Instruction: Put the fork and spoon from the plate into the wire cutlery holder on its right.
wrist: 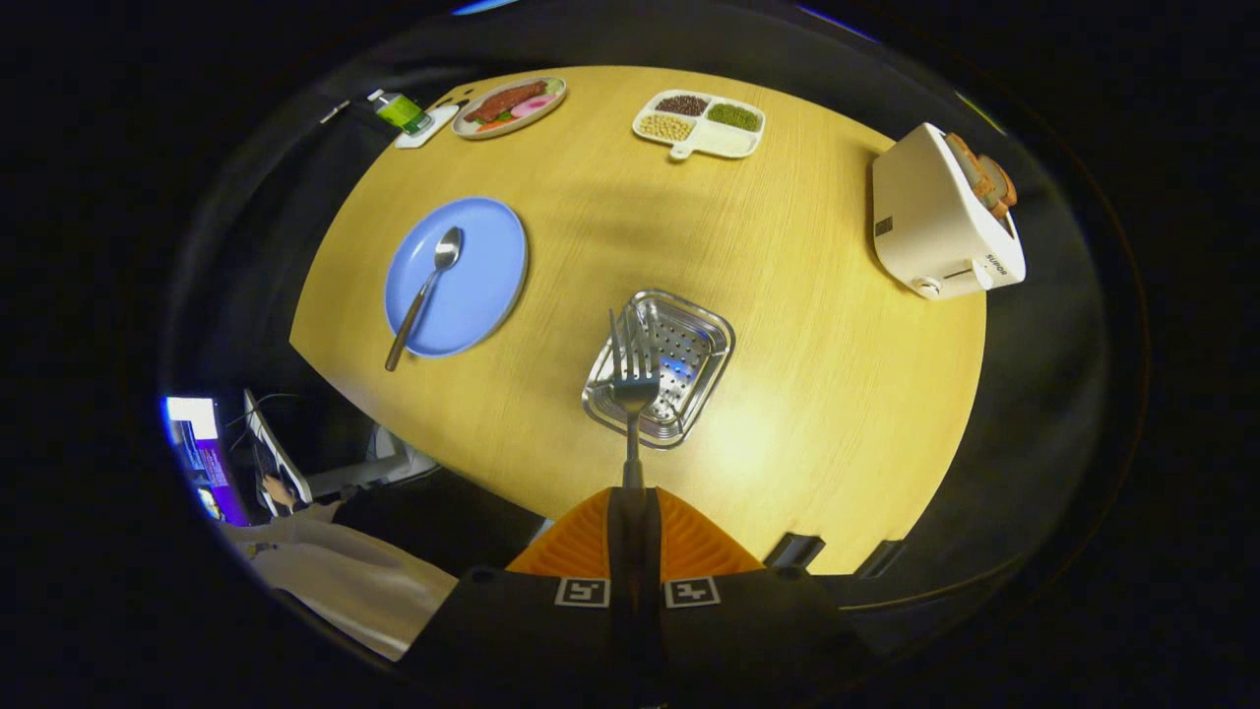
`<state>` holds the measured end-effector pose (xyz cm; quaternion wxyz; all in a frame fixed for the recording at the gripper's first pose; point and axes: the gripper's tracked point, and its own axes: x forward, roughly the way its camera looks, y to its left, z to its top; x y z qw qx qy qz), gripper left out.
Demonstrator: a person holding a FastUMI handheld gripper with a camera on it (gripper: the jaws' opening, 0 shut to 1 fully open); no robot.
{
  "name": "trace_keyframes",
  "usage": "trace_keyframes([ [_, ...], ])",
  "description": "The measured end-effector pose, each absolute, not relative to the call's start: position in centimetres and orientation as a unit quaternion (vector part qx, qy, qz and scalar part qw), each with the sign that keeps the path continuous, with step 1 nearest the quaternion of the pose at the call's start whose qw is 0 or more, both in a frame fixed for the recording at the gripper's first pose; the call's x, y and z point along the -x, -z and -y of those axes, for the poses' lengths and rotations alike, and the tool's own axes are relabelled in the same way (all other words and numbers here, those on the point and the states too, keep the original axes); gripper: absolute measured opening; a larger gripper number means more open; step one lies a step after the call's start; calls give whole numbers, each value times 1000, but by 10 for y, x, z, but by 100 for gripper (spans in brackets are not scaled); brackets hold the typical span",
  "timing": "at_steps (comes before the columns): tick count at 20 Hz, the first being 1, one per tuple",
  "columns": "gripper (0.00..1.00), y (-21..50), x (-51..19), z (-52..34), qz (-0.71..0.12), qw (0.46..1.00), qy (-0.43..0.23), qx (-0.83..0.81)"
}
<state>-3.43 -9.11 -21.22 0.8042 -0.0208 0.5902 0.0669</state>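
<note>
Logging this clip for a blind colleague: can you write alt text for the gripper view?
The gripper, its orange fingers shut on a metal fork, holds it tines-forward over the square perforated steel cutlery holder on a round wooden table. A metal spoon lies on the round blue plate left of the holder.

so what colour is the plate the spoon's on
Light blue plate, in the gripper view; the gripper grips the fork.

A round wooden table (787,325) carries a blue plate (482,286) and, to its right, a perforated metal cutlery holder (689,340). Along the far edge sit a plate of food (509,106), a white divided tray (701,124) of beans and a small green-topped device (404,111). A white toaster (940,222) holding bread stands at the right edge.
</note>
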Motion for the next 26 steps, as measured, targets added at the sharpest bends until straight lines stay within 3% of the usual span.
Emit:
trace_keyframes([
  [8, 6, 243, 18, 101, -666, 741, -84, 21],
  [15, 15, 242, -1, 96, -668, 739, -89, 12],
  [17, 29, 235, -13, 97, -642, 761, -87, 14],
  [19, 59, 226, -16, 93, -621, 779, -87, 2],
  [20, 82, 221, -17, 91, -611, 787, -85, -10],
  [24, 100, 199, -20, 75, -559, 823, -79, -60],
  [26, 100, 186, -19, 65, -524, 844, -75, -85],
])
